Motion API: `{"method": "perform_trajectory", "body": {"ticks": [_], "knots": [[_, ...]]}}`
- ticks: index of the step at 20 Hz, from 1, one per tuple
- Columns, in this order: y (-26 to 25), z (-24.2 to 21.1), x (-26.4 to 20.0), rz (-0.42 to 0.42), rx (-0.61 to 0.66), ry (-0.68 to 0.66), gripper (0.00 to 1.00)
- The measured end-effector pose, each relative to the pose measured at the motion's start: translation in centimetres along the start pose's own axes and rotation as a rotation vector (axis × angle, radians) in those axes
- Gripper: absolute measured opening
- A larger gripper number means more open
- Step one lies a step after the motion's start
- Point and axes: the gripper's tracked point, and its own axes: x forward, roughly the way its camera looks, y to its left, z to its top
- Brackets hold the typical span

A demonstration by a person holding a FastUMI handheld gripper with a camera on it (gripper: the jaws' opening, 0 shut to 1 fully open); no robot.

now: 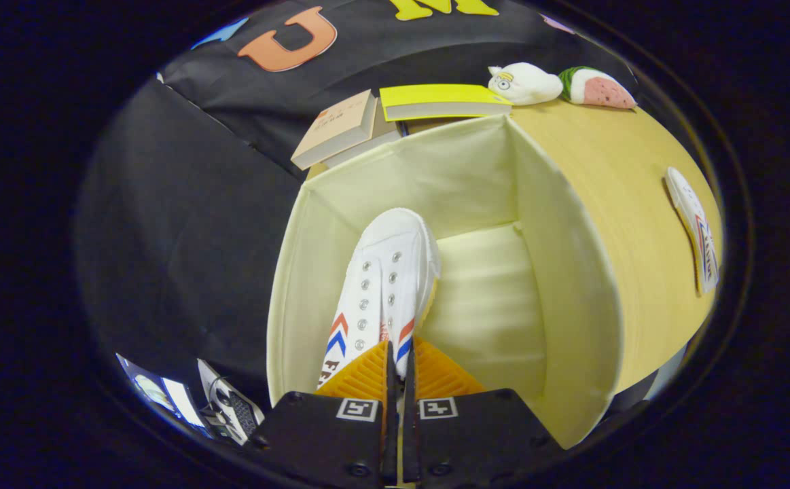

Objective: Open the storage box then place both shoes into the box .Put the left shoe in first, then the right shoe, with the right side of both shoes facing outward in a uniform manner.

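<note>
An open cream fabric storage box [571, 285] stands on the wooden table [625, 176], just ahead of me. A white canvas shoe [388, 272] with red and blue chevrons hangs inside the box, toe pointing toward its far wall, near the left side. My gripper [400, 360] is shut on the shoe's heel end, both fingers pressing a thin part of its collar. A second white shoe [695, 227] with the same stripes lies on the table to the right of the box.
Beyond the box lie a tan book [337, 129] and a yellow book [439, 100]. A white plush toy [525, 83] and a watermelon-slice plush [598, 88] sit at the table's far edge. The box floor to the right of the held shoe is bare.
</note>
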Motion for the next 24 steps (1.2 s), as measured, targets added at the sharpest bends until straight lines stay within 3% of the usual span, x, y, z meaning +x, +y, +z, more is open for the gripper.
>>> {"method": "perform_trajectory", "body": {"ticks": [2,4,5,7,9,18,21,24], "knots": [[0.6,0.3,-0.1,0.016,-0.032,-0.012,0.20],[1.1,0.4,-0.6,0.027,-0.064,-0.022,0.40],[1.2,0.5,-1.1,0.029,-0.079,-0.031,0.61],[1.0,1.0,-2.8,0.027,-0.130,-0.078,0.86],[0.6,1.6,-4.3,0.024,-0.184,-0.119,0.95],[-4.2,4.0,-15.6,0.044,-0.294,-0.300,0.96],[-8.8,5.2,-19.6,0.028,-0.301,-0.339,0.96],[-15.2,6.2,-21.9,-0.048,-0.304,-0.351,0.98]]}}
